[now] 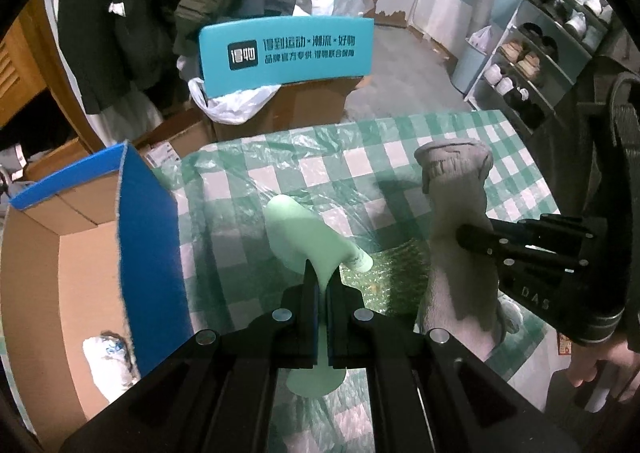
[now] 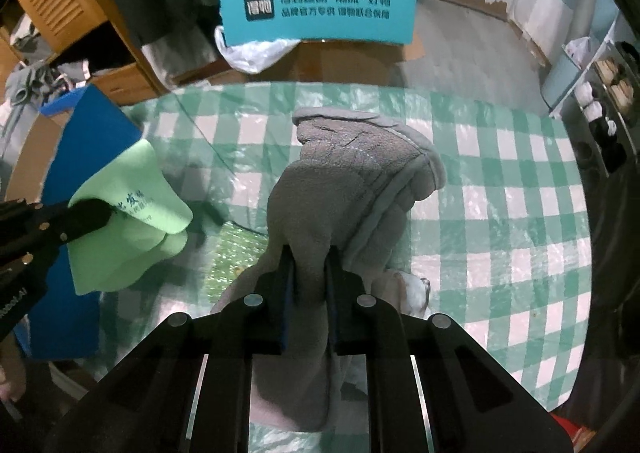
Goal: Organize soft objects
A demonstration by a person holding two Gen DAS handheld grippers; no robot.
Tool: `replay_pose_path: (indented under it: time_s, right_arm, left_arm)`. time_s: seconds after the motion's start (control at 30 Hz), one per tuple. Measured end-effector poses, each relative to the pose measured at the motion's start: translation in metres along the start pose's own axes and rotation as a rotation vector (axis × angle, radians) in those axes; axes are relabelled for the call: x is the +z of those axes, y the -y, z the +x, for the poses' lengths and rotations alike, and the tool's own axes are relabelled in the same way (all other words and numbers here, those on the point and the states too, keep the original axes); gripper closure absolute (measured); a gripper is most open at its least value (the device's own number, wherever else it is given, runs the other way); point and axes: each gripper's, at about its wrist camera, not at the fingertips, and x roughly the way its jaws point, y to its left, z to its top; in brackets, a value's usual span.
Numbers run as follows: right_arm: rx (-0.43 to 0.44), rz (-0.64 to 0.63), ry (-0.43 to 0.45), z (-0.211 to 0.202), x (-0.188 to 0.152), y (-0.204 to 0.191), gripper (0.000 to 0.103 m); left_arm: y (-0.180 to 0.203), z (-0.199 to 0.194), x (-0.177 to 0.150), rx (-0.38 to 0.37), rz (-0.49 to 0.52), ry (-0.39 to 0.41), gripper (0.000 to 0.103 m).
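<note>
**A:** Green cloth (image 1: pixel 304 237) and grey fleece piece (image 2: pixel 340 189): both look lifted clear of the checked tablecloth (image 2: pixel 500 181). Which step is this?

**B:** I'd judge it the carry, with each soft thing picked up and nothing stowed yet. The left gripper (image 1: pixel 322 273) has its jaws pressed together on a fold of the green cloth, which droops in front of and below the tips. The right gripper (image 2: pixel 310 253) pinches a bunched ridge of the grey fleece.

**A:** Where do they sit in view?

**B:** In the left wrist view the green cloth hangs at centre, and the grey piece stands at about three o'clock from it. From the right wrist view the green cloth is out at nine o'clock.

**A:** And next?

**B:** Probably a swing toward the open cardboard box (image 1: pixel 48 253) with the blue flap (image 1: pixel 148 253), at nine o'clock of the green cloth. That calls for clearing the flap's upper edge before letting go.

**A:** How do the things look?

**B:** The green one is thin and smooth, with small printed lettering, and folds limply. The grey one is thick, fuzzy, edged with a paler seam, and slumps heavily. Something pale lies just under it; I can't tell what.
</note>
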Motion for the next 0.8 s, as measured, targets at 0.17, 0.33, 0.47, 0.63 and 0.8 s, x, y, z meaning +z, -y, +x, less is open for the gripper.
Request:
replay_pose_path:
  time_s: [0.17, 0.33, 0.47, 0.63, 0.8]
  right_arm:
    - [0.004, -0.020, 0.032, -0.016, 0.001, -0.009, 0.092]
    - [0.006, -0.036, 0.051, -0.028, 0.002, -0.017, 0.092]
    - [0.011, -0.050, 0.064, -0.038, 0.001, -0.025, 0.092]
    - [0.017, -0.078, 0.081, -0.050, 0.001, -0.037, 0.092]
    - [0.036, -0.103, 0.099, -0.063, 0.002, -0.050, 0.092]
  left_arm:
    - [-0.003, -0.015, -0.004, 0.009, 0.005, 0.025, 0.100]
    - [-0.011, -0.029, -0.007, 0.023, 0.005, 0.049, 0.100]
    - [-0.017, -0.040, -0.008, 0.046, -0.002, 0.070, 0.100]
    - [-0.024, -0.053, -0.011, 0.048, -0.006, 0.093, 0.100]
    - [-0.028, -0.069, -0.014, 0.050, -0.005, 0.115, 0.100]
